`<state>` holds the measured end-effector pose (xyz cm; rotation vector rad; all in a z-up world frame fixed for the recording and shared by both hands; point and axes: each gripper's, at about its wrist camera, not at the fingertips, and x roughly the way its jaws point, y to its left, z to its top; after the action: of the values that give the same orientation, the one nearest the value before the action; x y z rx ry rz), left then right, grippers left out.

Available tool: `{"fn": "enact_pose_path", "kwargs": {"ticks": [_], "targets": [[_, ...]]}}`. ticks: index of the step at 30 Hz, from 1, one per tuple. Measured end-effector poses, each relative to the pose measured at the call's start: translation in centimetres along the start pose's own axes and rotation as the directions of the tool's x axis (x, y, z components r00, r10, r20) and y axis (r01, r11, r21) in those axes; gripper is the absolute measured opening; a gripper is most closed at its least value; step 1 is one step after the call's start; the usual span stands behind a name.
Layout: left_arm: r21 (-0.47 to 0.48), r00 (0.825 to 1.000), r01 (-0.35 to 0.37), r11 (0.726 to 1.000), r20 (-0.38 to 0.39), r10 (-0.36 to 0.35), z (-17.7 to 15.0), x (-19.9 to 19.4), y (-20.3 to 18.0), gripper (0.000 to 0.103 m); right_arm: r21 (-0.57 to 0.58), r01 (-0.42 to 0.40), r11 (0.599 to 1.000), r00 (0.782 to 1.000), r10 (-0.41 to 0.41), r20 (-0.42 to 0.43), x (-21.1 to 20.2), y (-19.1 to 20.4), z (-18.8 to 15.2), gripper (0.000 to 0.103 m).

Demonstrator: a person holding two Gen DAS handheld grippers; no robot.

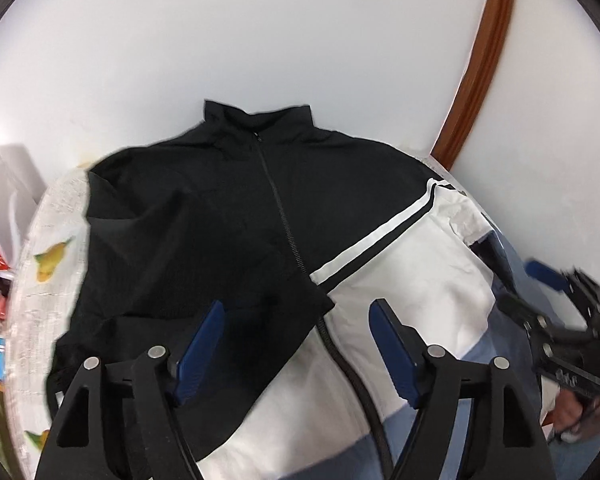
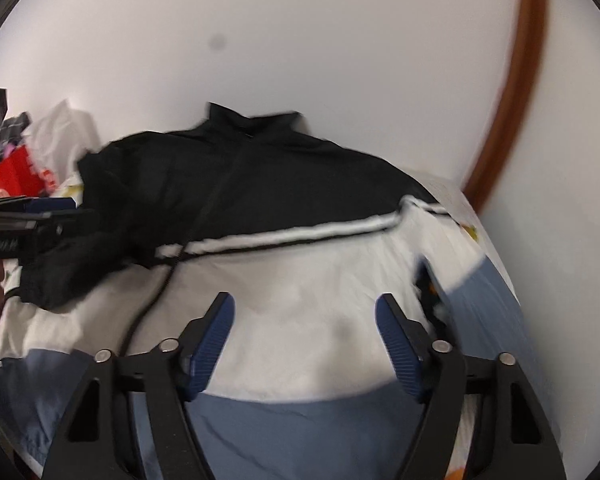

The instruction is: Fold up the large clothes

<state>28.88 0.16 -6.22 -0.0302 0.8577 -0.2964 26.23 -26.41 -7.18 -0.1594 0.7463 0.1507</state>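
- Far left, a heap of clutter: a red box (image 2: 14, 178) and a white bag (image 1: 4, 184) sit just beside the table's left edge, near the jacket's black shoulder.
- The printed cloth (image 1: 46, 248) on the table shows only as a narrow strip along that left edge.
- Left claw (image 1: 298, 318) hovers over the jacket (image 1: 228, 216), jaws spread, nothing between the blue pads; the folded-in black sleeve lies right below it.
- The jacket lies flat, zipped, collar against the white wall (image 1: 260, 32), covering nearly the whole tabletop: black above, white across the middle, blue at the hem.
- Right claw (image 2: 305, 316) hangs over the white panel, jaws apart, gripping nothing.
- The jacket's right sleeve drapes at the table's right edge.
- Far right, a brown wooden frame (image 1: 480, 64) rises up the wall just past the table corner.
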Motion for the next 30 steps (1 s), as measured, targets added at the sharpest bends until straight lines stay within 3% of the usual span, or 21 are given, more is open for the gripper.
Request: {"fn": "enact_pose_path", "kwargs": {"ticks": [6, 11, 14, 16, 20, 21, 22, 23, 24, 25, 28, 30], "targets": [[-0.036, 0.993, -0.100, 0.994, 0.059, 0.102, -2.9, -4.4, 3.9, 0.080, -0.061, -0.146, 0.987, 0.988, 0.149, 0.031, 1.0, 4.6, 3.0, 0.072], [-0.128, 0.981, -0.187, 0.974, 0.035, 0.193, -6.4, -6.2, 9.6, 0.081, -0.134, -0.263, 0.956, 0.963, 0.267, 0.018, 3.7, 9.7, 5.3, 0.073], [-0.184, 0.977, -0.207, 0.961, 0.003, 0.211, -8.4, -6.4, 12.4, 0.081, -0.153, -0.342, 0.927, 0.938, 0.346, -0.002, 5.6, 12.3, 6.5, 0.073], [-0.199, 0.975, -0.220, 0.955, -0.016, 0.221, -9.6, -6.1, 13.5, 0.081, -0.149, -0.416, 0.897, 0.908, 0.419, -0.013, 6.8, 13.8, 7.2, 0.073], [-0.219, 0.978, -0.207, 0.953, -0.044, 0.202, -12.1, -5.3, 15.1, 0.081, -0.179, -0.440, 0.880, 0.896, 0.443, -0.030, 10.0, 16.7, 8.4, 0.072], [-0.223, 0.979, -0.202, 0.953, -0.049, 0.196, -12.5, -5.1, 15.3, 0.081, -0.175, -0.453, 0.874, 0.890, 0.453, -0.043, 10.8, 17.1, 8.6, 0.063], [-0.229, 0.981, -0.196, 0.954, -0.053, 0.188, -12.9, -4.6, 15.5, 0.081, -0.169, -0.474, 0.864, 0.880, 0.472, -0.056, 11.7, 17.6, 8.8, 0.045], [-0.233, 0.982, -0.191, 0.953, -0.052, 0.184, -13.3, -4.5, 15.7, 0.081, -0.163, -0.493, 0.855, 0.870, 0.488, -0.073, 12.5, 17.9, 9.0, 0.036], [-0.242, 0.982, -0.188, 0.952, -0.054, 0.180, -13.5, -4.2, 16.0, 0.081, -0.160, -0.505, 0.848, 0.863, 0.497, -0.085, 13.1, 18.1, 9.3, 0.014], [-0.247, 0.983, -0.185, 0.951, -0.054, 0.177, -13.9, -4.2, 15.9, 0.081, -0.154, -0.518, 0.841, 0.855, 0.511, -0.085, 13.5, 18.0, 9.6, 0.006], [-0.241, 0.982, -0.189, 0.952, -0.056, 0.180, -14.1, -3.5, 15.8, 0.081, -0.078, -0.510, 0.857, 0.858, 0.513, 0.022, 13.2, 15.3, 10.8, 0.006], [-0.231, 0.978, -0.207, 0.951, -0.063, 0.198, -14.2, -3.2, 15.7, 0.081, 0.015, -0.485, 0.874, 0.872, 0.482, 0.085, 13.2, 12.5, 11.5, 0.006]]}}
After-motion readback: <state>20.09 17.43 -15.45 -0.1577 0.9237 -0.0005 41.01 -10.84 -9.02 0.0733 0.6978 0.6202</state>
